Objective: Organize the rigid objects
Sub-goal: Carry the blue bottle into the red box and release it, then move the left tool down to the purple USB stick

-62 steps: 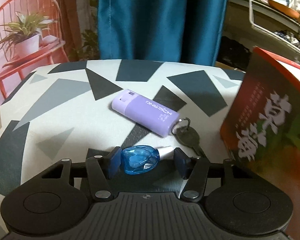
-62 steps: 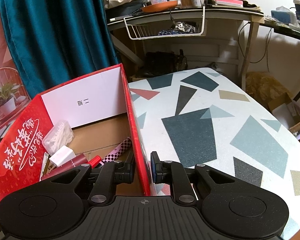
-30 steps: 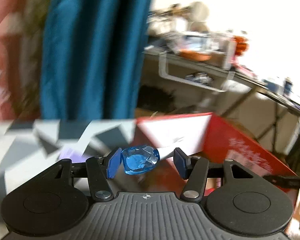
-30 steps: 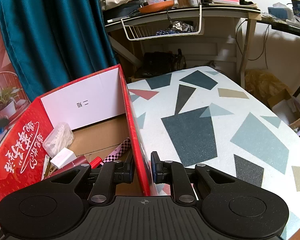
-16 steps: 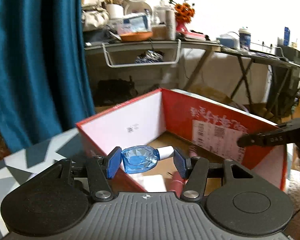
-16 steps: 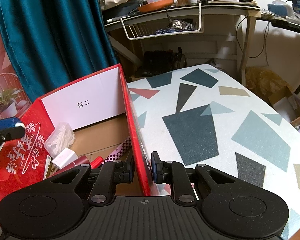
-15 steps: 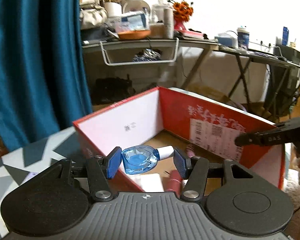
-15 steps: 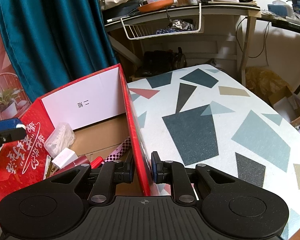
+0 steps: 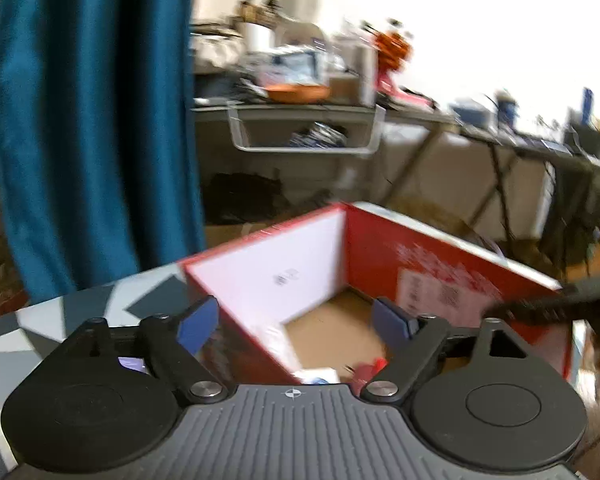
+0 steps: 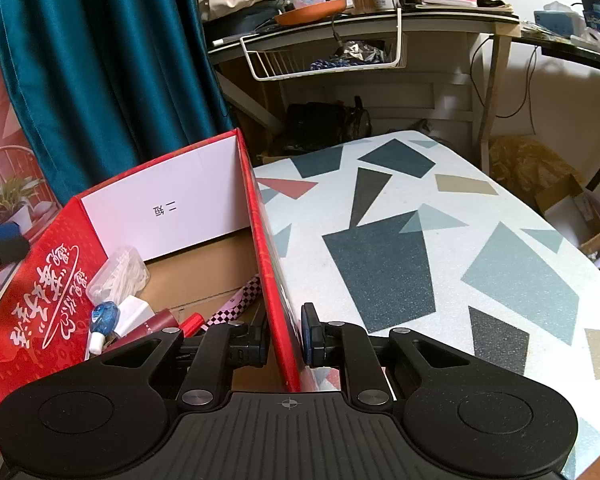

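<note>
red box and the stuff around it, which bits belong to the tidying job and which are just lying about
Job: red box, blue bottle inside it, left hand-held gripper, right hand-held gripper.
Lying about: curtain, wire basket, cup.

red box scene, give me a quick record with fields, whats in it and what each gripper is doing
container: red box, open top, on the patterned table
contents: blue bottle lying beside a white plug, clear bag, checkered strip, red items
left gripper: jaws just opened, nothing between them, over the box
right gripper: shut on the box's right wall
blue bottle status: in the box, free of both grippers
</note>
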{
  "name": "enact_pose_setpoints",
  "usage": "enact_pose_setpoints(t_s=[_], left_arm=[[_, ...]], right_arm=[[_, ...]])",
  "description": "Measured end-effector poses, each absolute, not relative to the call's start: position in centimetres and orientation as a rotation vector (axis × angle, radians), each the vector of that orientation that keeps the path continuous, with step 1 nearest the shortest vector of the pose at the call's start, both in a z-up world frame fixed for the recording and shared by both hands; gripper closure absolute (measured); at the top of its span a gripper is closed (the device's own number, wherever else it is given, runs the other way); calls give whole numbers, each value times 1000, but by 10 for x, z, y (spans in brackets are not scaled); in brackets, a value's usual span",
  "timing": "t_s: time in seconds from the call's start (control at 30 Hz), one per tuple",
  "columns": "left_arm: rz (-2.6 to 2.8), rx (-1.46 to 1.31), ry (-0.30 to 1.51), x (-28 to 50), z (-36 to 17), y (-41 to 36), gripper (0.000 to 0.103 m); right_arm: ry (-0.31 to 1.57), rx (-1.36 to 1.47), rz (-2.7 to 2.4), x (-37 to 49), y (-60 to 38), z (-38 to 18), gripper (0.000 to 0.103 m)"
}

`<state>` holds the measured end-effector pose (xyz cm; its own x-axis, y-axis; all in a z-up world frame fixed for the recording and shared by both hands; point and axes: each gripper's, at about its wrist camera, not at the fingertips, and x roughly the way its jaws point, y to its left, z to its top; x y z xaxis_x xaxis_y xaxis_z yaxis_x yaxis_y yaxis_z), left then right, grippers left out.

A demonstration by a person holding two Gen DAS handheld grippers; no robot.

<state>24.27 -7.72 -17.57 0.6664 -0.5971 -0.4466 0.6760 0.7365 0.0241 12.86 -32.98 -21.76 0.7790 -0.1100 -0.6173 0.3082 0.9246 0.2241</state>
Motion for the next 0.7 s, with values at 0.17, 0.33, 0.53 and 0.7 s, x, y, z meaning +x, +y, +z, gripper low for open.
enact_pose_setpoints(t_s=[0.17, 0.33, 0.53, 0.7], left_arm=[[-560, 175, 518, 269, -182, -55, 11], [-430, 147, 586, 298, -197, -27, 0], [-305, -40, 644, 356, -206, 8, 0], [-181, -138, 729, 407, -227, 18, 0]], right_arm=[[640, 325, -229, 128, -330, -217, 88], [641, 323, -227, 128, -329, -217, 88], [644, 323, -227, 128, -329, -217, 88], [647, 316, -223, 128, -329, -217, 88]])
